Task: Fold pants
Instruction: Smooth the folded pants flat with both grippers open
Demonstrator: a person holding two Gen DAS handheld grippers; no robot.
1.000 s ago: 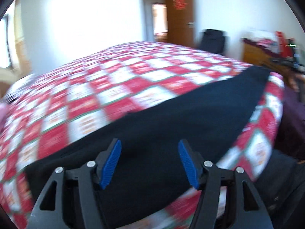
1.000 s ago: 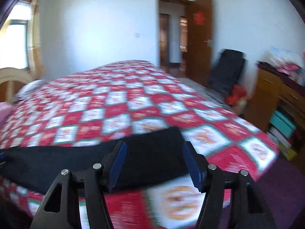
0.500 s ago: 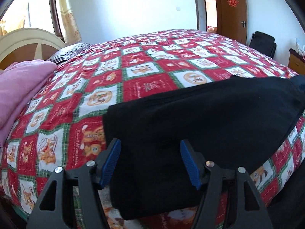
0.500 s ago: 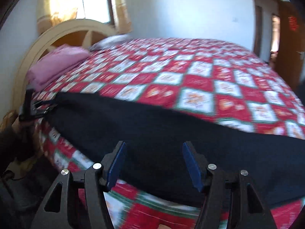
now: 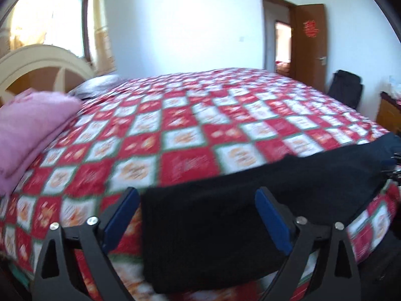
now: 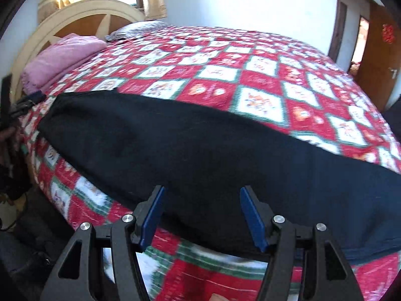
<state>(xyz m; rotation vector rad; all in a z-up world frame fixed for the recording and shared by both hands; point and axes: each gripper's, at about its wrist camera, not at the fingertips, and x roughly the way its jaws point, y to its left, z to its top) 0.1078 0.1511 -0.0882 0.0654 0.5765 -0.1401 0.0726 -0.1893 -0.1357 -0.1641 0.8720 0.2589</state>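
1. The left gripper [image 5: 198,218] has just spread its jaws much wider than a second ago. Nothing is pinched between its blue pads [image 5: 273,223]; they stand released above the near end of the pants [image 5: 215,228], and whether they touch the cloth cannot be told.

2. The right gripper [image 6: 201,222] has kept roughly the same half-wide gap throughout. Its pads [image 6: 253,222] hover over the near edge of the pants [image 6: 200,155] with nothing clamped between them, so it is released too.

3. The left wrist view has swung: a second ago it looked along the dark cloth toward the door, and now it faces the bed [image 5: 195,135] more squarely, with the pink blanket [image 5: 30,125] and the headboard [image 5: 45,62] in sight at the left. The picture is smeared, which suggests the hand is on the move.

4. The right wrist view has dropped and turned from the foot of the bed toward the headboard [image 6: 75,17], and now looks down the length of the pants.

5. The pants lie flat as one long black strip along the near edge of the bed, on the red checked cover [image 6: 250,75].

6. Judgement: the widened left jaws read as readying for a grab at that end of the strip. A lengthwise fold seems to be in place; the end-to-end fold does not appear to have begun.
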